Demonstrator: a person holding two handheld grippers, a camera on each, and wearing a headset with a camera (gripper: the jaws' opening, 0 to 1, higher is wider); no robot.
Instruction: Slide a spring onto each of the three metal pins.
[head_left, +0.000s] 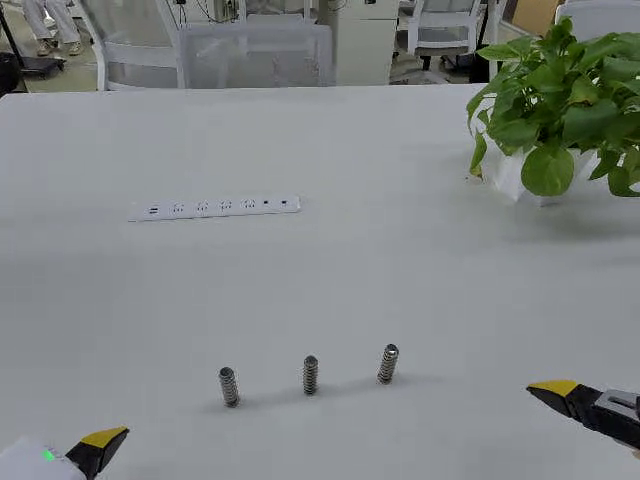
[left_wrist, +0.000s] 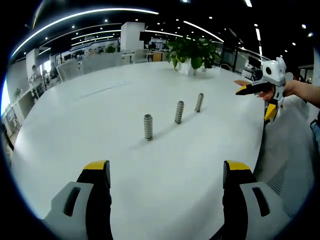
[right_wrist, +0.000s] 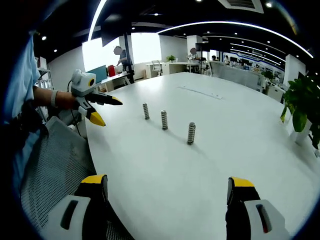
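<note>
Left gripper (left_wrist: 166, 167) and right gripper (right_wrist: 167, 181) have black jaws, yellow tips, grey bodies; shirt (right_wrist: 24, 70) perhaps blue.

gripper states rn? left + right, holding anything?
Left hand-held gripper: open, jaws wide apart, holding nothing.
Right hand-held gripper: open, jaws wide apart, holding nothing.

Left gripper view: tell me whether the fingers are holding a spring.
No: the fingers of the left gripper stand wide apart with only bare table between them.

white table (head_left: 400, 150) | power strip (head_left: 215, 207) mid-table | potted plant (head_left: 560, 100) far right | chairs (head_left: 255, 55) behind, apparently
</note>
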